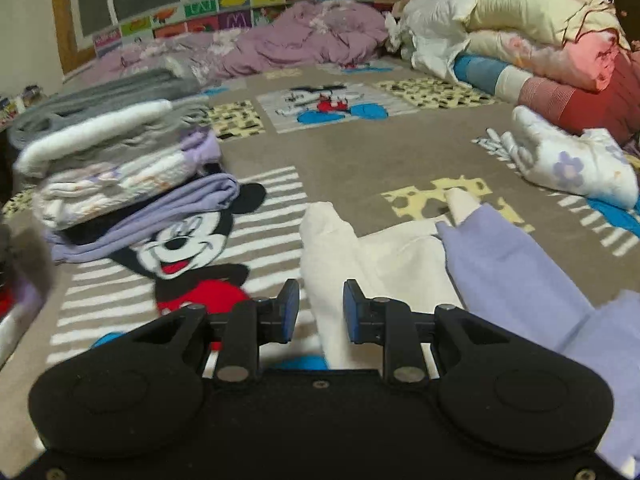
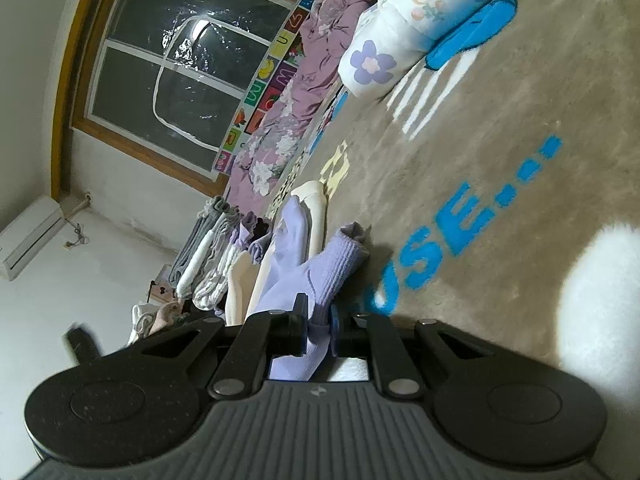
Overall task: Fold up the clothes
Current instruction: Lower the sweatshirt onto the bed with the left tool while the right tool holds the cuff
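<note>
A cream and lavender garment lies on the Mickey Mouse blanket (image 1: 360,152). In the left wrist view its cream sleeve (image 1: 332,248) runs forward between the fingers of my left gripper (image 1: 321,308), which stands open over it. The lavender part (image 1: 508,272) lies to the right. In the right wrist view, rolled sideways, my right gripper (image 2: 319,320) is shut on the ribbed lavender cuff (image 2: 332,264), and the cream part (image 2: 312,200) shows beyond it. A stack of folded clothes (image 1: 120,160) sits at the left.
A white flowered garment (image 1: 568,164) lies loose at the right. Piled quilts and pillows (image 1: 520,28) fill the far right, and a purple quilt (image 1: 312,36) lies under the window (image 2: 180,60). A blurred white shape (image 2: 600,300) sits close at the right.
</note>
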Available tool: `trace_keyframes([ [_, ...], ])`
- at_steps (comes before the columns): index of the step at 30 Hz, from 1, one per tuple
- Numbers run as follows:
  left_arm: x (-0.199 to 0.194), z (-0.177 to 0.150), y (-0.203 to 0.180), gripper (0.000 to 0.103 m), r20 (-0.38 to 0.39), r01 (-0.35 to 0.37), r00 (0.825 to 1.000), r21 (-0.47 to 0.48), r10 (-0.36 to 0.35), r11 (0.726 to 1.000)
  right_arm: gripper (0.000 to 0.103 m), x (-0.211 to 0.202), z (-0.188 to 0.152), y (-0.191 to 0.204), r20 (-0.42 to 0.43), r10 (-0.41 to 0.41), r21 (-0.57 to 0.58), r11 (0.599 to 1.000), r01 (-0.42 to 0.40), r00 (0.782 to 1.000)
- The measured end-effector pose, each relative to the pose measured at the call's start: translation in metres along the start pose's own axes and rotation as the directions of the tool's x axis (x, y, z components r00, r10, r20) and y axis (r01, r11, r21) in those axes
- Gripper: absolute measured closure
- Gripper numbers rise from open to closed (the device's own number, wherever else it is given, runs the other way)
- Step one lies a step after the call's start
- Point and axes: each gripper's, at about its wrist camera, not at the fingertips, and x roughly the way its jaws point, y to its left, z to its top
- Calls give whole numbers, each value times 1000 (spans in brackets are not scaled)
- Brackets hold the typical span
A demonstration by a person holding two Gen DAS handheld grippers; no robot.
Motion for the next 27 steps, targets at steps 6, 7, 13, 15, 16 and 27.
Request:
trace_keyframes([
  [6,46,11,-15,80,-84,36,996,96,-28,995,89,1,0,0,-14,16,-3,1000,-16,1000],
  [7,40,13,-9,80,-63,44,997,69,-39,997,89,2,0,0,-16,16,-2,1000,-16,1000],
  [13,18,22,26,80,3,43,999,-43,-43,998,89,2,0,0,-18,18,3,1000,-18,1000],
  [15,22,25,30,80,-6,60,998,-71,-61,996,89,2,-1,0,-20,17,2,1000,-17,1000],
  [16,24,26,31,80,-12,70,997,-92,-72,993,89,2,-1,0,-21,17,2,1000,-17,1000],
  [27,67,35,-35,79,-132,-51,989,150,71,987,90,3,-2,-1,-29,16,-2,1000,-16,999],
])
